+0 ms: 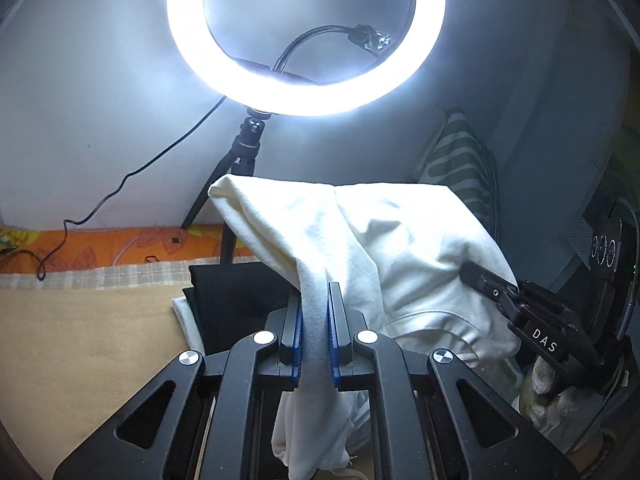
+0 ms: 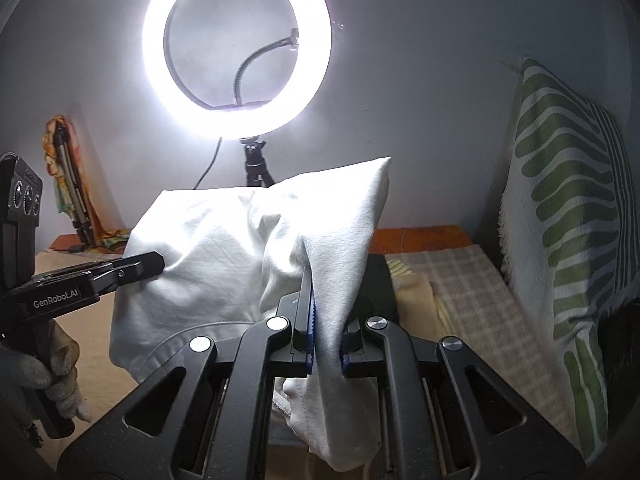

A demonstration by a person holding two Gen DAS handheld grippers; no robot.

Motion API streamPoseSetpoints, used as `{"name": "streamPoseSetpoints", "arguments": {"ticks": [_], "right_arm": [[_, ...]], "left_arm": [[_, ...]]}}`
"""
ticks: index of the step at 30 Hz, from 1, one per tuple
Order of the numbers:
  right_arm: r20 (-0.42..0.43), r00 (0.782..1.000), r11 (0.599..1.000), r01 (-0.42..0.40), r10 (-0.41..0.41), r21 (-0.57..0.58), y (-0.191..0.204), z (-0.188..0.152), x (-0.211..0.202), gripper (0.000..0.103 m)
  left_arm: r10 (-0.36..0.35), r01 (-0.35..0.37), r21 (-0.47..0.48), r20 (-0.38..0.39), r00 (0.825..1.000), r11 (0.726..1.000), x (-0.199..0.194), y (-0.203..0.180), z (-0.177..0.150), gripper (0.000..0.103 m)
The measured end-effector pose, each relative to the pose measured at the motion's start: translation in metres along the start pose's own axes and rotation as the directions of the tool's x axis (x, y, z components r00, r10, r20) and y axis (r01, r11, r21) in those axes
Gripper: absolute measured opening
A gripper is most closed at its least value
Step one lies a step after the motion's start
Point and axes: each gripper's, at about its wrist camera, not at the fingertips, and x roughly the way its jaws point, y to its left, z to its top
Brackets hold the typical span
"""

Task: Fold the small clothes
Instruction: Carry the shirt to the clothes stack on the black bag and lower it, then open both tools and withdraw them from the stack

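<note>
Left wrist: white garment (image 1: 400, 240) hangs lengthwise downward, pinched by both tools.

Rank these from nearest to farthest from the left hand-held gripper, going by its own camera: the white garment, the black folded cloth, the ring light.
1. White garment: clamped between the left hand-held gripper fingers.
2. Black folded cloth: lying on the bed just beyond, slightly left.
3. Ring light: on its tripod by the wall, high up and farthest.
</note>
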Motion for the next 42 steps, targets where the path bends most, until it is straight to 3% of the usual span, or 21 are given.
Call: {"name": "streamPoseSetpoints", "arguments": {"ticks": [10, 12, 14, 18, 26, 30, 32, 35, 37, 42], "right_arm": [[-0.094, 0.993, 0.998, 0.066, -0.065, 0.000, -0.022, -0.025, 0.051, 0.010], [-0.107, 0.988, 0.994, 0.108, -0.108, -0.003, -0.025, -0.030, 0.054, 0.013], [-0.114, 0.984, 0.990, 0.140, -0.139, 0.001, -0.028, -0.032, 0.054, 0.027], [-0.099, 0.984, 0.989, 0.149, -0.146, 0.024, -0.034, -0.031, 0.044, 0.040], [-0.063, 0.985, 0.987, 0.160, -0.159, 0.014, -0.015, -0.013, 0.006, 0.041], [-0.045, 0.986, 0.987, 0.161, -0.161, 0.017, -0.002, -0.008, -0.022, 0.045], [-0.031, 0.985, 0.985, 0.170, -0.170, 0.011, 0.007, -0.006, -0.039, 0.056], [-0.010, 0.984, 0.984, 0.176, -0.176, 0.001, 0.019, -0.005, -0.067, 0.058], [-0.001, 0.983, 0.983, 0.183, -0.183, -0.001, 0.027, -0.005, -0.086, 0.059], [0.037, 0.979, 0.980, 0.200, -0.200, 0.003, 0.039, -0.007, -0.133, 0.075]], "left_arm": [[0.113, -0.111, 0.057, -0.044, 0.993, 0.992, 0.032, 0.006, -0.002, 0.009], [0.144, -0.141, 0.055, -0.050, 0.988, 0.989, 0.032, 0.008, -0.003, 0.013], [0.169, -0.166, 0.055, -0.056, 0.984, 0.985, 0.030, 0.010, -0.004, 0.015], [0.186, -0.183, 0.068, -0.057, 0.981, 0.981, 0.018, 0.012, -0.005, 0.040], [0.199, -0.196, 0.101, -0.027, 0.980, 0.975, -0.020, 0.000, -0.002, 0.041], [0.206, -0.205, 0.132, 0.007, 0.979, 0.970, -0.052, -0.011, -0.003, 0.056], [0.211, -0.212, 0.150, 0.023, 0.977, 0.966, -0.069, -0.017, -0.004, 0.059], [0.230, -0.234, 0.176, 0.046, 0.972, 0.956, -0.095, -0.025, -0.007, 0.071], [0.236, -0.244, 0.193, 0.064, 0.970, 0.950, -0.114, -0.031, -0.012, 0.072], [0.236, -0.252, 0.211, 0.097, 0.967, 0.944, -0.158, -0.041, -0.026, 0.080]]}}
